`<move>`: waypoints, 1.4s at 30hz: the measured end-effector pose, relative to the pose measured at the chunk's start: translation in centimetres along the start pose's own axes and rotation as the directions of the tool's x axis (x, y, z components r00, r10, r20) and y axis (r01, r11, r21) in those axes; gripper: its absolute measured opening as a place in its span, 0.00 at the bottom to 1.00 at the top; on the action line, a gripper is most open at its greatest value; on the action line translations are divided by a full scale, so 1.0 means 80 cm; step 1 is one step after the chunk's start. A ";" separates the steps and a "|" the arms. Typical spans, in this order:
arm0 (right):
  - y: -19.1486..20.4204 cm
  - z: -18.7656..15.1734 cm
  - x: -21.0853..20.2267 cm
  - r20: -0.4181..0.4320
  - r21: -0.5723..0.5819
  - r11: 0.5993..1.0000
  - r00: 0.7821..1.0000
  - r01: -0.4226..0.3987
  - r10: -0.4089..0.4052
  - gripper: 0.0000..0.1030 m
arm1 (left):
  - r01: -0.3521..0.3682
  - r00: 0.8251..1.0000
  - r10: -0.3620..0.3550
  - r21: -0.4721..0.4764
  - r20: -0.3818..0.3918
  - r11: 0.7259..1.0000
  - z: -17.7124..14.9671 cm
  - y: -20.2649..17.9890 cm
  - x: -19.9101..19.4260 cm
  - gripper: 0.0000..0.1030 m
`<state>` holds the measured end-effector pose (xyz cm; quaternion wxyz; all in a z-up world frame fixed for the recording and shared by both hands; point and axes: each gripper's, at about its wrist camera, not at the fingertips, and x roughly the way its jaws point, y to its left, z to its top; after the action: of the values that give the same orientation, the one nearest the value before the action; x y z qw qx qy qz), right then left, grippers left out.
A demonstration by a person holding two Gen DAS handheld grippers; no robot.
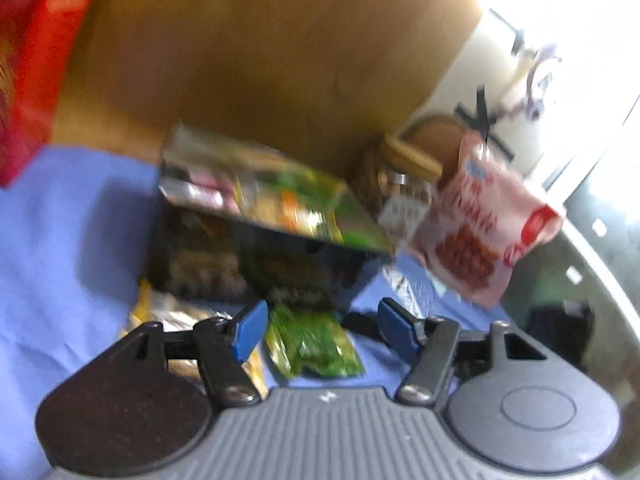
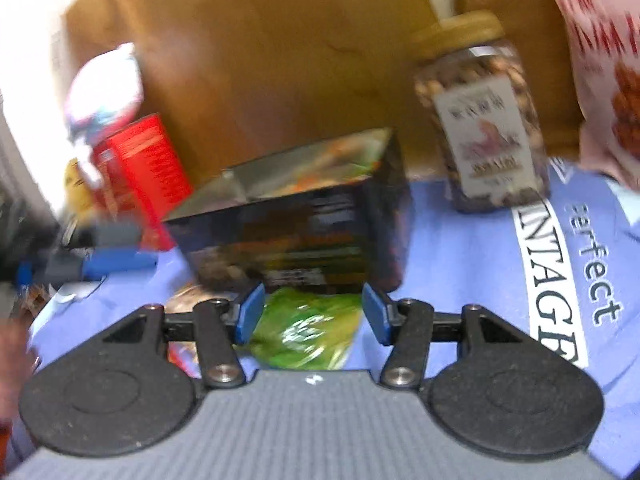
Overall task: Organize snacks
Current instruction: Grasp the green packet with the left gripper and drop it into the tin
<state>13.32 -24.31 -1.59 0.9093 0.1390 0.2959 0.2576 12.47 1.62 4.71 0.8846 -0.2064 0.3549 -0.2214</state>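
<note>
- A blue cloth printed with white lettering covers the surface; a large brown cardboard panel stands behind the snacks, and bright window light washes out the far right of the left wrist view.
- A dark snack box sits in the middle of the cloth, its top face glossy and colourful. A jar of nuts with a tan lid stands upright to its right, and a pink snack bag beyond that is cut off by the frame edge. A red box stands to its left.
- Both views are motion-blurred, so labels cannot be read; a yellowish packet beside the green one is probably another snack.
- The left gripper points slightly downward, jaws apart and holding nothing, with a green snack packet lying on the cloth below the gap.
- The right gripper is likewise parted and empty, angled down over the same green packet just in front of the dark box.
</note>
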 end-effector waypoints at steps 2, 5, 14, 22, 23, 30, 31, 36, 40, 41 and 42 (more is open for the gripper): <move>-0.012 0.004 0.018 -0.044 0.095 0.995 0.999 0.004 0.001 0.53 | -0.066 0.997 0.066 0.002 -0.046 0.998 -0.004 -0.002 0.030 0.60; -0.022 0.004 0.026 -0.061 0.149 0.989 0.998 0.001 0.008 0.49 | -0.046 0.992 0.039 -0.060 -0.123 0.997 -0.015 0.015 0.062 0.60; -0.058 -0.023 0.000 -0.065 0.406 0.901 0.979 -0.153 0.195 0.22 | -0.017 0.996 0.006 -0.126 -0.088 0.992 -0.033 0.028 0.056 0.36; -0.044 -0.046 -0.032 -0.010 0.472 0.851 0.964 -0.231 0.267 0.13 | 0.006 0.996 -0.016 -0.116 -0.085 0.993 -0.047 0.015 0.030 0.44; -0.046 -0.050 -0.036 0.000 0.492 0.836 0.960 -0.242 0.278 0.13 | 0.021 0.996 -0.032 -0.128 -0.082 0.992 -0.048 0.019 0.026 0.45; -0.055 -0.061 -0.050 0.090 0.623 0.701 0.921 -0.349 0.379 0.12 | 0.076 0.996 -0.084 -0.167 -0.043 0.983 -0.044 0.031 -0.001 0.85; -0.054 -0.060 -0.053 0.111 0.630 0.682 0.913 -0.371 0.393 0.12 | 0.100 0.993 -0.108 -0.174 -0.038 0.980 -0.043 0.032 -0.004 0.90; -0.047 -0.031 -0.052 0.202 0.645 0.583 0.846 -0.494 0.494 0.12 | 0.236 0.971 -0.237 -0.156 0.011 0.959 -0.016 0.025 -0.015 0.54; -0.025 0.031 -0.030 0.175 0.569 0.672 0.868 -0.474 0.464 0.12 | 0.157 0.986 -0.151 -0.081 0.074 0.984 0.043 0.018 -0.021 0.45; -0.021 0.045 -0.021 0.165 0.554 0.690 0.874 -0.465 0.457 0.12 | 0.115 0.990 -0.110 -0.053 0.092 0.992 0.057 0.016 -0.020 0.44; -0.015 0.059 -0.011 0.154 0.537 0.710 0.880 -0.456 0.449 0.12 | 0.074 0.992 -0.071 -0.027 0.104 0.997 0.070 0.015 -0.018 0.43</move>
<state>16.09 -26.28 2.05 0.7390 0.4677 0.3093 0.3734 15.89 4.53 8.57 0.8898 -0.2439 0.3042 -0.2370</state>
